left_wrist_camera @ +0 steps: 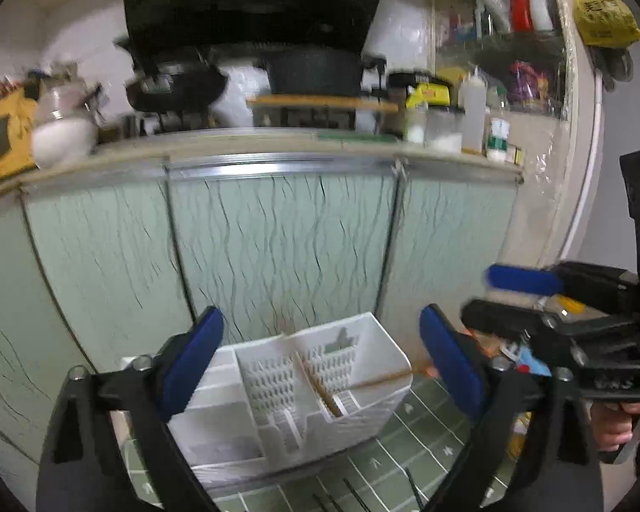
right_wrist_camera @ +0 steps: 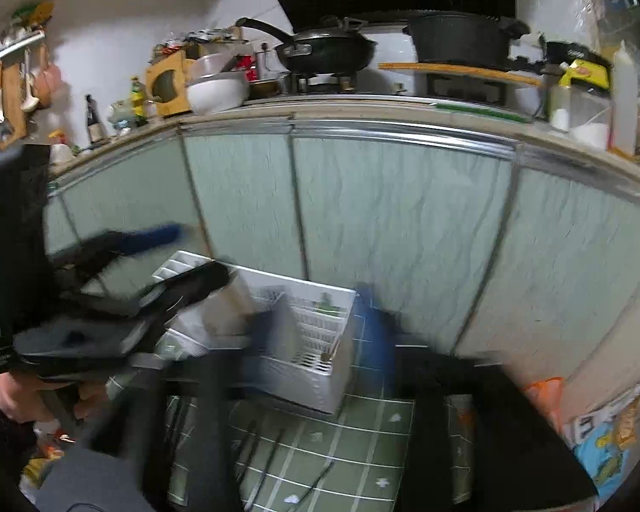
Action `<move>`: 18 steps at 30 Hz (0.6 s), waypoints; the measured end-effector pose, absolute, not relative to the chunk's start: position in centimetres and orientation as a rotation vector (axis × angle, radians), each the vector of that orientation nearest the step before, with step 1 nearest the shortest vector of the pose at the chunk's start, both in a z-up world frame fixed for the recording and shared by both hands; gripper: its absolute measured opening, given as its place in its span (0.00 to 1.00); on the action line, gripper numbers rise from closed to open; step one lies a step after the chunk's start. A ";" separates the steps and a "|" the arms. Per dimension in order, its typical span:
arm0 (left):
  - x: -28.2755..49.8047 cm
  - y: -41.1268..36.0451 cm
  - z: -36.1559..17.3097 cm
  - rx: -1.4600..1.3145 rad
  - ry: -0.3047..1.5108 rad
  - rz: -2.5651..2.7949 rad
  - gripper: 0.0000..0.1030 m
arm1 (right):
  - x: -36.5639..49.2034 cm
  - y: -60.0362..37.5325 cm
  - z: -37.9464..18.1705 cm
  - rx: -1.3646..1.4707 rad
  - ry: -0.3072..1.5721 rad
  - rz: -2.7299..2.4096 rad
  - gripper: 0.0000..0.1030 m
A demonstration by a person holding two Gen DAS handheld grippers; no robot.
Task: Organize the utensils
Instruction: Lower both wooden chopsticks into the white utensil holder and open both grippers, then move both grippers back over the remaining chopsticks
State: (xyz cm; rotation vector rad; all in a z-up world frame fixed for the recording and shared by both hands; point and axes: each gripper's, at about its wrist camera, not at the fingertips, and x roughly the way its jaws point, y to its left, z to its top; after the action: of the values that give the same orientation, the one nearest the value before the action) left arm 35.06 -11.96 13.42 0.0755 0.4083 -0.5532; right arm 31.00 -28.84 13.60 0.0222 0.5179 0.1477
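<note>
A white slotted utensil caddy (left_wrist_camera: 303,384) stands on a green checked mat (left_wrist_camera: 405,461) in front of pale green cabinet doors. Wooden chopsticks (left_wrist_camera: 320,388) lean inside its right compartment. My left gripper (left_wrist_camera: 320,367) is open and empty, its blue pads either side of the caddy, held short of it. My right gripper (left_wrist_camera: 495,298) enters from the right in the left wrist view, jaws apart. In the right wrist view the caddy (right_wrist_camera: 320,341) sits between my blurred, open right gripper (right_wrist_camera: 320,333) fingers, and the left gripper (right_wrist_camera: 183,256) shows at left. Dark chopsticks (right_wrist_camera: 273,456) lie on the mat.
A counter above the cabinets carries a wok (right_wrist_camera: 324,49), a black pot (right_wrist_camera: 461,40), bowls (right_wrist_camera: 217,87) and bottles (left_wrist_camera: 475,111). Colourful packets (right_wrist_camera: 597,448) lie at the right of the mat. A person's hand (left_wrist_camera: 614,426) grips the right tool.
</note>
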 end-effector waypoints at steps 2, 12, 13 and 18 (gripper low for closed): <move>34.5 -11.7 13.9 0.094 0.411 -0.531 0.92 | 30.3 -29.1 14.0 0.018 0.501 0.122 0.79; 28.7 -9.4 15.2 0.156 0.382 -0.455 0.95 | 24.4 -28.5 15.2 -0.033 0.446 0.079 0.92; 28.0 -9.0 15.2 0.156 0.380 -0.450 0.95 | 23.7 -28.3 15.1 -0.033 0.442 0.080 0.92; 24.3 -6.9 14.5 0.142 0.370 -0.426 0.95 | 20.5 -27.4 14.1 -0.050 0.445 0.090 0.92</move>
State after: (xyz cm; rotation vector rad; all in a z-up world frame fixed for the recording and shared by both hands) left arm 24.26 -6.85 14.53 0.1423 0.3695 -0.4260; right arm 20.55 -27.41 14.11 -0.0503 0.4450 0.0903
